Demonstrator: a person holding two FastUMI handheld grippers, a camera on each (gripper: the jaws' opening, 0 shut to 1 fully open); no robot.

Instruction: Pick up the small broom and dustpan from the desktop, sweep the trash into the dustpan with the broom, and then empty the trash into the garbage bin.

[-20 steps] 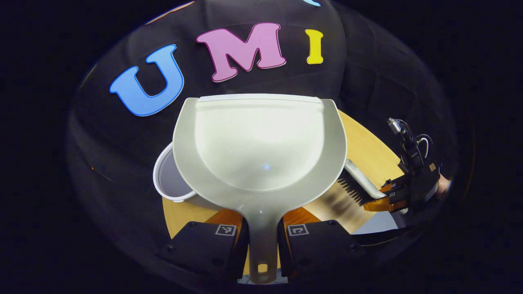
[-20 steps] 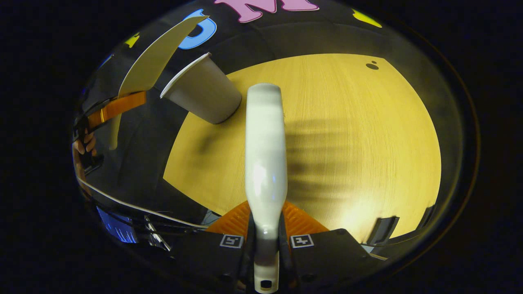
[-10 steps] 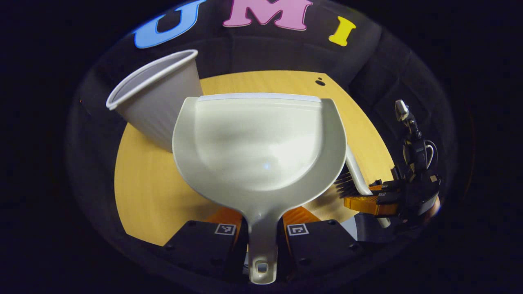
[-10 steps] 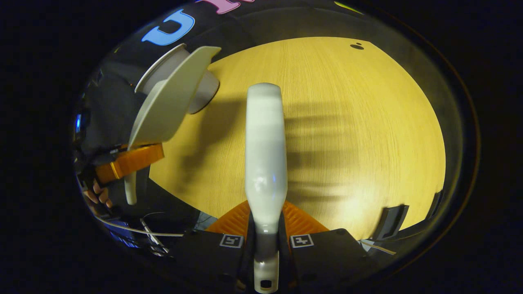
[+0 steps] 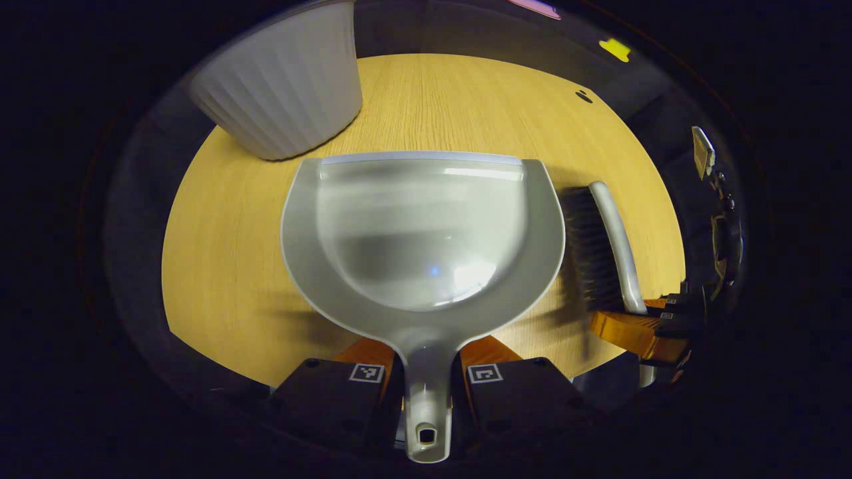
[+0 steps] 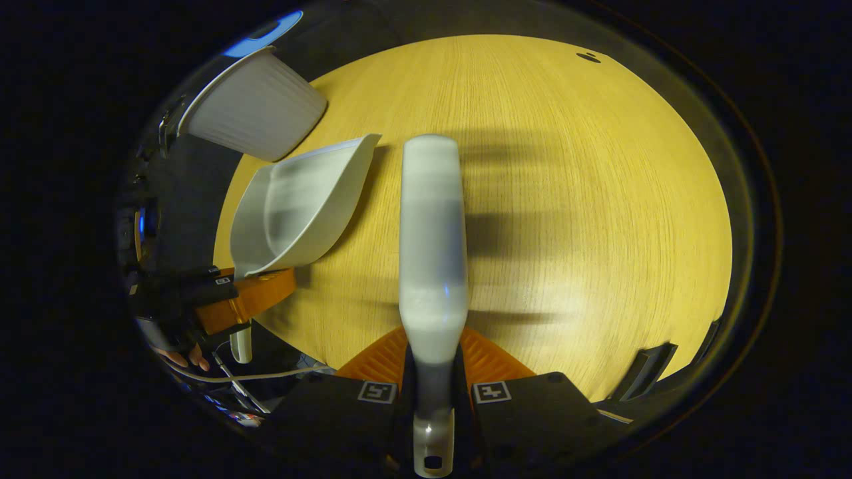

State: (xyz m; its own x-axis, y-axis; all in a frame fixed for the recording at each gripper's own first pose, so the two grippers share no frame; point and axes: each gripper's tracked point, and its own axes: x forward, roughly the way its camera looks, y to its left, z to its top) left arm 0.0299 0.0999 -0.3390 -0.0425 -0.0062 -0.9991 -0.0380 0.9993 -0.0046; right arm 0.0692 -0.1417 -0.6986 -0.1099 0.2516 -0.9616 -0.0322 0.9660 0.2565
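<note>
Gripping the dustpan [image 5: 426,226] by its handle, the left claw [image 5: 426,382] has both fingers pressed against the stem, and the pan spreads out over the wooden tabletop [image 5: 226,226] with its front edge pointing toward the white ribbed garbage bin [image 5: 283,86]. The right claw [image 6: 432,392] is clenched on the handle of the small broom [image 6: 432,233], which reaches forward above the tabletop. In the left gripper view the broom's dark bristles [image 5: 589,249] sit just beside the dustpan's right rim. The pan's bowl looks empty.
</note>
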